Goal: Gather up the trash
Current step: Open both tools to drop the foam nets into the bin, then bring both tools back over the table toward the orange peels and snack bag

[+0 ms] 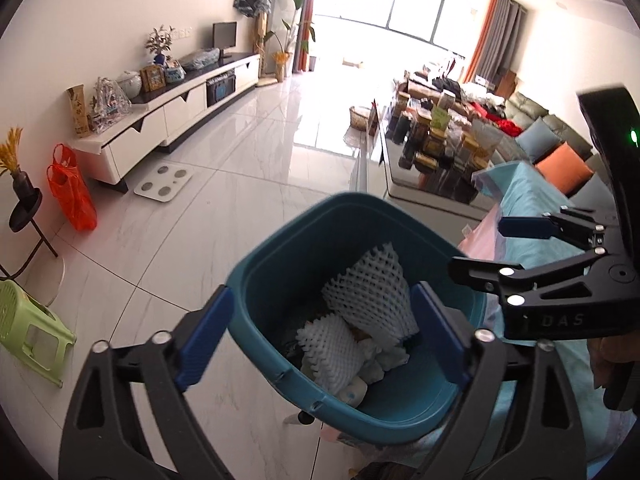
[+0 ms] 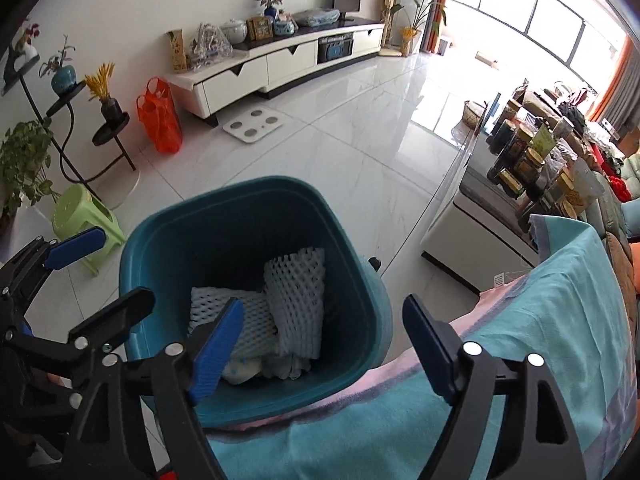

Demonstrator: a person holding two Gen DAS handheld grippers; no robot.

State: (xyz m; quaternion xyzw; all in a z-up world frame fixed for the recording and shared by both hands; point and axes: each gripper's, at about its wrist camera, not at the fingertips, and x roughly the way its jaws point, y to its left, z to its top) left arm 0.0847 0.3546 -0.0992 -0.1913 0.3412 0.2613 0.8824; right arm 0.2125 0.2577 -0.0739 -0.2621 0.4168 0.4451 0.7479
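Note:
A teal trash bin (image 1: 256,280) (image 2: 160,248) stands on the floor beside the cloth-covered table. Inside lie two white foam fruit nets (image 1: 370,288) (image 2: 296,300) and crumpled tissues (image 1: 380,360) (image 2: 280,366). My left gripper (image 1: 324,336) is open and empty, its fingers spread above the bin's near rim. My right gripper (image 2: 324,344) is open and empty over the bin's right side and the table edge. The right gripper also shows in the left wrist view (image 1: 480,248), and the left gripper in the right wrist view (image 2: 116,272).
A teal and pink cloth (image 2: 500,360) covers the table at the right. A green stool (image 2: 86,224), an orange bag (image 2: 160,114), a scale (image 2: 254,120) and a TV cabinet (image 2: 280,60) stand on the white tile floor. A coffee table with jars (image 2: 528,160) is right.

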